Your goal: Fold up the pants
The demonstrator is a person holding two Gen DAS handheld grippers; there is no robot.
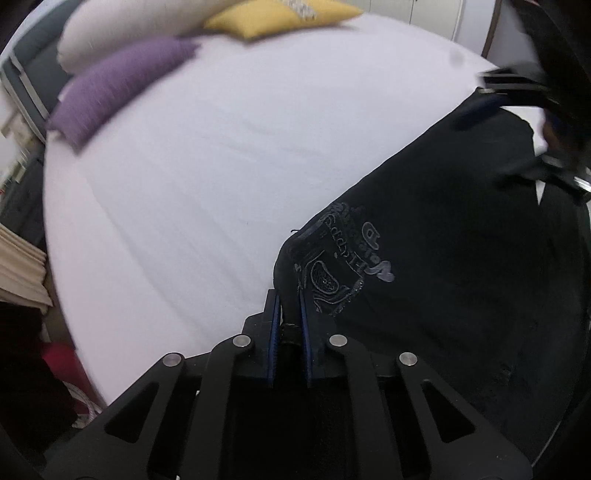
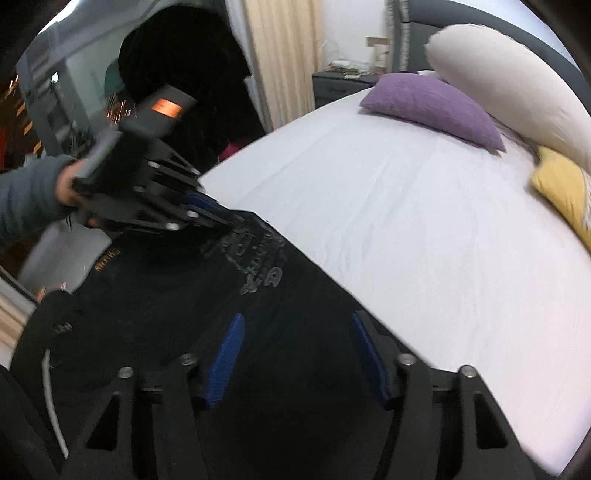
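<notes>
One pair of black pants [image 1: 443,266] lies on the white bed sheet [image 1: 203,166], filling the lower right of the left wrist view and the lower left of the right wrist view; a pale printed emblem [image 1: 343,254] marks the cloth near its edge. Two grippers are in play. The left gripper [image 1: 290,306], at the bottom centre of its own view, is clamped on a bunched edge of the pants beside the emblem, its two blue pads nearly together with a fold of black cloth pinched between them. In the right wrist view the same gripper reaches in from the left edge, held by one hand [image 2: 68,184] in a grey sleeve [image 2: 26,195], its tip at the pants' edge. The right gripper [image 2: 297,350], at the bottom centre of its view, has its two blue pads standing apart over the black cloth; neither pad presses on it, so it grips nothing. Three cushions lie at the head of the bed: one purple cushion [image 1: 118,85], one long cream pillow [image 1: 122,33] and one yellow cushion [image 1: 273,16], in the upper left of the left wrist view. One beige curtain [image 2: 284,55] hangs at top centre of the right wrist view.
</notes>
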